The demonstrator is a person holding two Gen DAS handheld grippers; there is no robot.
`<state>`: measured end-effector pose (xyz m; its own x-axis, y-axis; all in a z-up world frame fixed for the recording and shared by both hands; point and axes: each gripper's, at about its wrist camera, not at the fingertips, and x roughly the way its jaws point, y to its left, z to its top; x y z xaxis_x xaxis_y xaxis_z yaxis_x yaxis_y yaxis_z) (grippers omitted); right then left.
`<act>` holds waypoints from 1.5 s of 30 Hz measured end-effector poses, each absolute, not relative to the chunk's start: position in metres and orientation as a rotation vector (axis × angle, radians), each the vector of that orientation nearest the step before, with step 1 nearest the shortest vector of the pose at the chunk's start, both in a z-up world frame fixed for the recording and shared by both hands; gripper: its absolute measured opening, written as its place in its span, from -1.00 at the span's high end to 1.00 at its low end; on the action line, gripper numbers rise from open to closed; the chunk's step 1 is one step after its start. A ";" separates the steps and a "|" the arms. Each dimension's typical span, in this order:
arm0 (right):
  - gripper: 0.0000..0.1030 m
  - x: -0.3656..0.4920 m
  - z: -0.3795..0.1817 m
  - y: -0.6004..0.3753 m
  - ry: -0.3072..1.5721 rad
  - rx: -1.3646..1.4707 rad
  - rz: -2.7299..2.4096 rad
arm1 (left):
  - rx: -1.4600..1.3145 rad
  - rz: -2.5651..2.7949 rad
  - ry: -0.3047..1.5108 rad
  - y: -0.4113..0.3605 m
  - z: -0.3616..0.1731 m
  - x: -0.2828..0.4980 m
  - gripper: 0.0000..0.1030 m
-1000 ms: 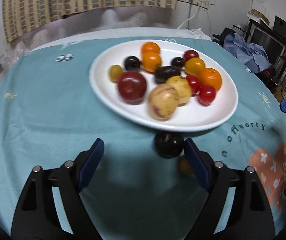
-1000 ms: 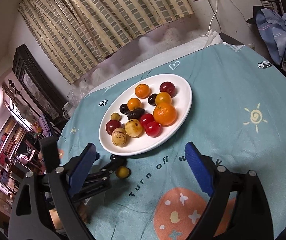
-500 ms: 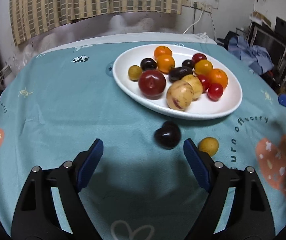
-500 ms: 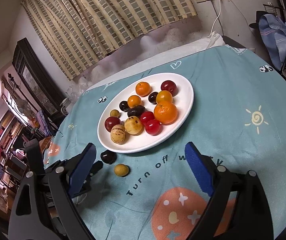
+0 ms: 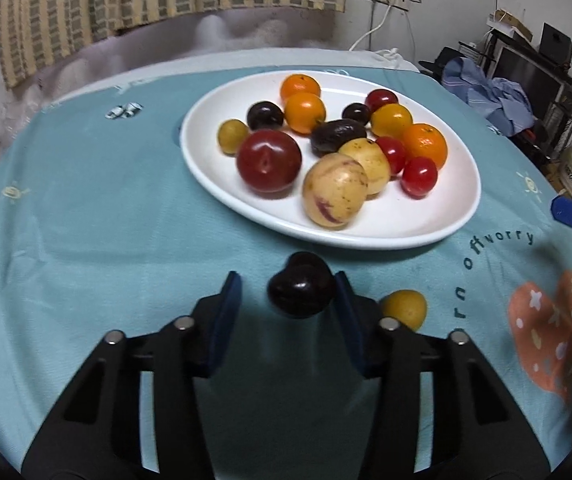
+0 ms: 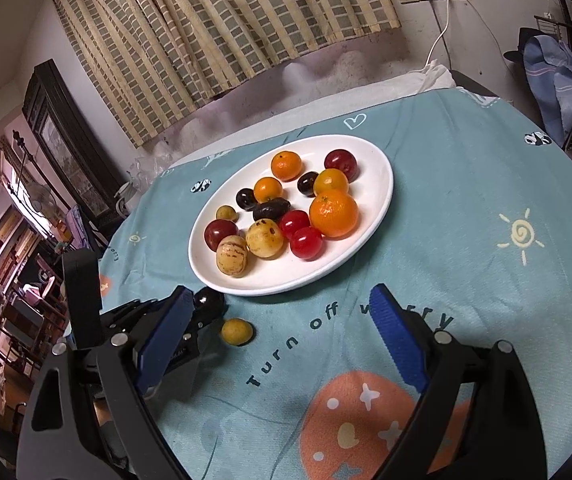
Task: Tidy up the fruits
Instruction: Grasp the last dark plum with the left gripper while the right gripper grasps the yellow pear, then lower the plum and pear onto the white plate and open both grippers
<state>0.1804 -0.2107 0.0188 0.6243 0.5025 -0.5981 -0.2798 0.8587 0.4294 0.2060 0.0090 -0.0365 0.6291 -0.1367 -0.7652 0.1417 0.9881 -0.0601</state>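
Tabletop (image 5: 85,208), teal printed cloth. White oval plate (image 5: 438,220) at centre, loaded with oranges, red plums, dark plums, yellow fruit.

Left gripper (image 5: 288,300): jaws narrowed around a dark plum (image 5: 301,290) lying on the cloth just in front of the plate rim; right pad touches it, left pad shows a gap.

Right gripper (image 6: 281,320): jaws wide, holding nothing, above the "Turn off" lettering.

Small yellow fruit (image 6: 237,331) on the cloth just beside the dark plum, outside the plate.
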 end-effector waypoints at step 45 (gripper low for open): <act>0.45 0.189 -0.036 -0.096 0.876 -0.144 0.524 | -0.080 -0.122 0.870 0.042 -0.038 0.203 0.37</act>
<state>0.1887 -0.0960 -0.0364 0.5236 0.3786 -0.7632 -0.4941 0.8647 0.0899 0.2030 0.0422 -0.0376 0.6385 -0.1391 -0.7569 0.0741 0.9901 -0.1195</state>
